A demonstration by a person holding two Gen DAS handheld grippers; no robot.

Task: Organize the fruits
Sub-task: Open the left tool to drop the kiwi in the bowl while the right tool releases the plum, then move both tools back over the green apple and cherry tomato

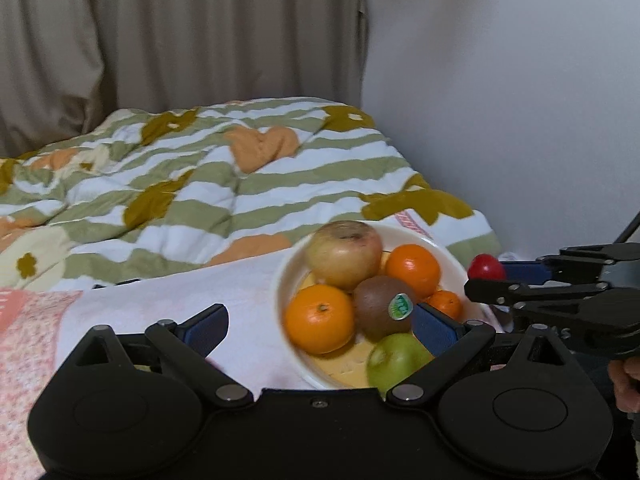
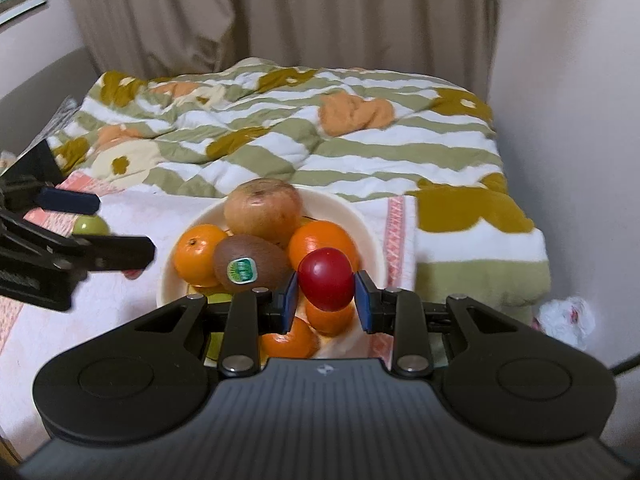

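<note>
A white bowl (image 1: 288, 272) (image 2: 370, 220) on the bed holds a brownish apple (image 1: 344, 254) (image 2: 262, 210), a stickered kiwi (image 1: 382, 306) (image 2: 250, 262), several oranges (image 1: 320, 318) (image 2: 200, 254) and a green apple (image 1: 396, 360). My left gripper (image 1: 320, 330) (image 2: 124, 226) stands open just in front of the bowl's near rim, gripping nothing. My right gripper (image 2: 326, 296) (image 1: 488, 280) is shut on a small red fruit (image 2: 326, 278) (image 1: 486, 267) and holds it above the bowl's right side. In the right wrist view another green fruit (image 2: 90, 226) shows past the left fingers, left of the bowl.
The bowl rests on a white and pink cloth (image 1: 160, 300) (image 2: 120, 312). Behind it lies a rumpled striped quilt (image 1: 200, 176) (image 2: 320, 152), with beige curtains and a white wall beyond. A crumpled plastic bag (image 2: 568, 316) lies on the floor at the bed's right.
</note>
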